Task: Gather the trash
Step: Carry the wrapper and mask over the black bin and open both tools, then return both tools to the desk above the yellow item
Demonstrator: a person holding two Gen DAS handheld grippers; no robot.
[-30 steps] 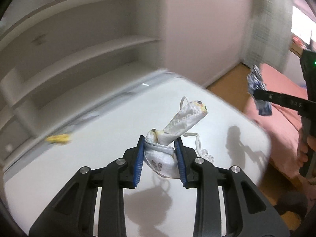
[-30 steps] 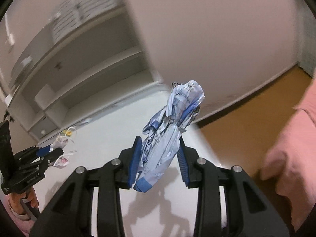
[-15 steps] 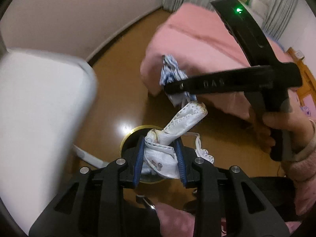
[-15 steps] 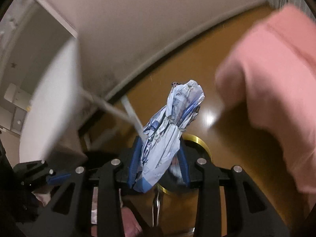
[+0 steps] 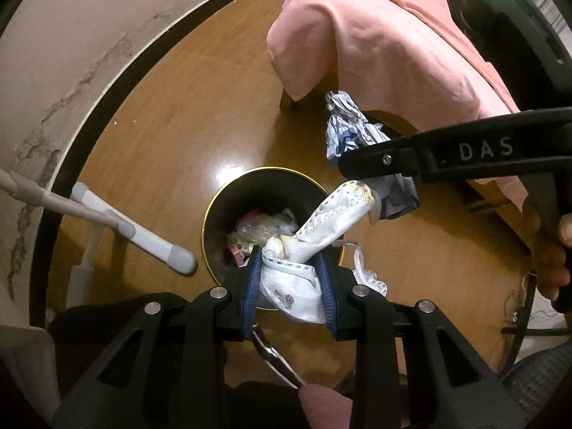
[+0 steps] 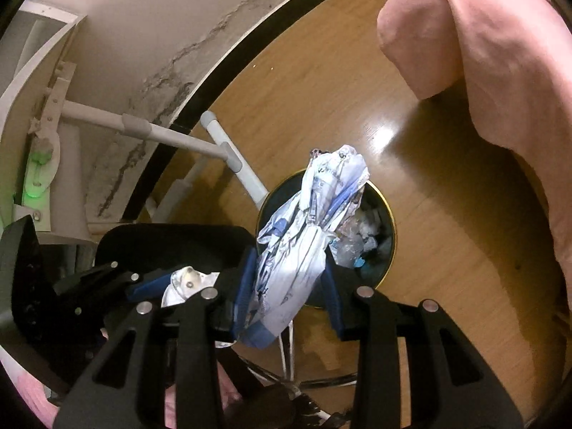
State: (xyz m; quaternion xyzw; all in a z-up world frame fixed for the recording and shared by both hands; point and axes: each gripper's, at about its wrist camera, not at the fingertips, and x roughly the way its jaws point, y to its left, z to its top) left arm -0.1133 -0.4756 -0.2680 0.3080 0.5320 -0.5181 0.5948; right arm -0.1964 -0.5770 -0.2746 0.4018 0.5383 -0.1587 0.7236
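My left gripper (image 5: 289, 279) is shut on a crumpled white face mask (image 5: 314, 236), whose loops dangle to the right. It hangs over a round black trash bin (image 5: 214, 214) with a gold rim, which holds assorted litter. My right gripper (image 6: 290, 279) is shut on a crumpled blue-and-white wrapper (image 6: 307, 221) and also points down over the bin (image 6: 391, 250). In the left wrist view the right gripper (image 5: 361, 159) comes in from the right, the wrapper (image 5: 348, 127) sticking out above the bin. The right wrist view shows the left gripper (image 6: 171, 282) with the mask (image 6: 186, 280) at lower left.
The bin stands on a glossy wooden floor (image 5: 161, 125). A pink bedspread (image 5: 375, 35) hangs at upper right. White table legs (image 5: 143, 236) and a stained wall with a dark baseboard (image 6: 221, 71) lie left. A person's hand (image 5: 556, 261) holds the right gripper's handle.
Both grippers swung off the white table and sank toward the floor, tilting steeply down. The bin, only partly seen half a second ago, now lies right below both held pieces.
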